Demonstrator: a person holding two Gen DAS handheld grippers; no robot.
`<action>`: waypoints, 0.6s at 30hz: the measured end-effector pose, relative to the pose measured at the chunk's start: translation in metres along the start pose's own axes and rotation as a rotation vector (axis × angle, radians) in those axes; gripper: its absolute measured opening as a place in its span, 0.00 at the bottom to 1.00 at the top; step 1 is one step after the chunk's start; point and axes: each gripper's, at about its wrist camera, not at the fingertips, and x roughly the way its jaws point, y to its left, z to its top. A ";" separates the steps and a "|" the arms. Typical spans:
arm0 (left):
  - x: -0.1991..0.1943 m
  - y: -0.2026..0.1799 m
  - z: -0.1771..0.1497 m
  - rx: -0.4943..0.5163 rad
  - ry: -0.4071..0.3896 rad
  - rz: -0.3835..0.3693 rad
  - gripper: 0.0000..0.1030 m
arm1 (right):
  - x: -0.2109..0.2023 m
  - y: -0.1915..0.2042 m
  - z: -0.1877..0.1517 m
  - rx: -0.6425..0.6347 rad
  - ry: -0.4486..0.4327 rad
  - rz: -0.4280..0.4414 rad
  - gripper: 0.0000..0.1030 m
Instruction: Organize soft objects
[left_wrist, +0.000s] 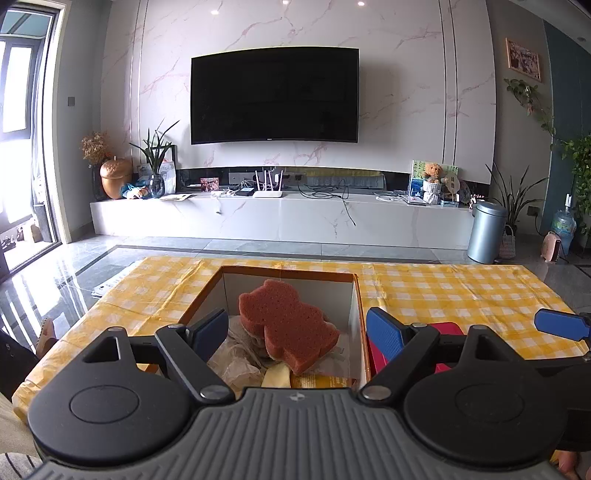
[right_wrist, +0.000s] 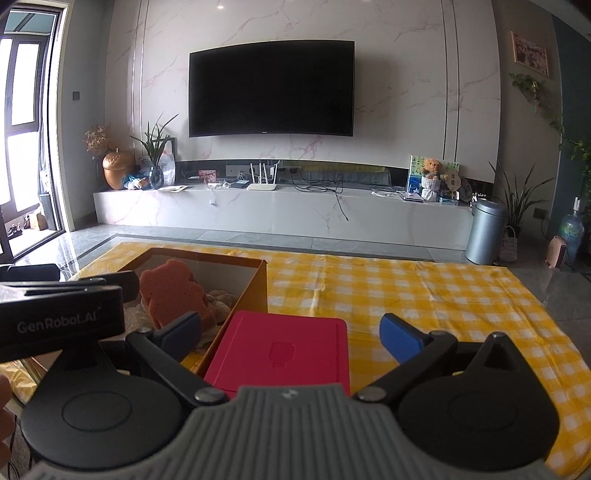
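An open orange cardboard box with white inner walls stands on the yellow checked tablecloth. A brown bear-shaped sponge lies inside it on top of crumpled soft items and plastic. My left gripper is open and empty, held just above the box's near end. In the right wrist view the box and the sponge are at the left. My right gripper is open and empty above a red lid lying right of the box.
The red lid also shows in the left wrist view, right of the box. One blue finger of the right gripper is at the far right there. The left gripper's body fills the left of the right wrist view. Bare checked cloth stretches to the right.
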 end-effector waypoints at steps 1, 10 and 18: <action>0.000 0.000 0.000 0.004 0.002 -0.001 0.96 | 0.000 0.000 0.000 -0.005 -0.002 -0.001 0.98; -0.004 -0.002 -0.001 0.012 -0.021 0.003 0.96 | 0.002 -0.001 -0.004 0.021 0.028 0.039 0.98; -0.001 -0.004 -0.002 0.005 -0.003 0.008 0.95 | 0.003 -0.001 -0.005 0.018 0.036 0.027 0.98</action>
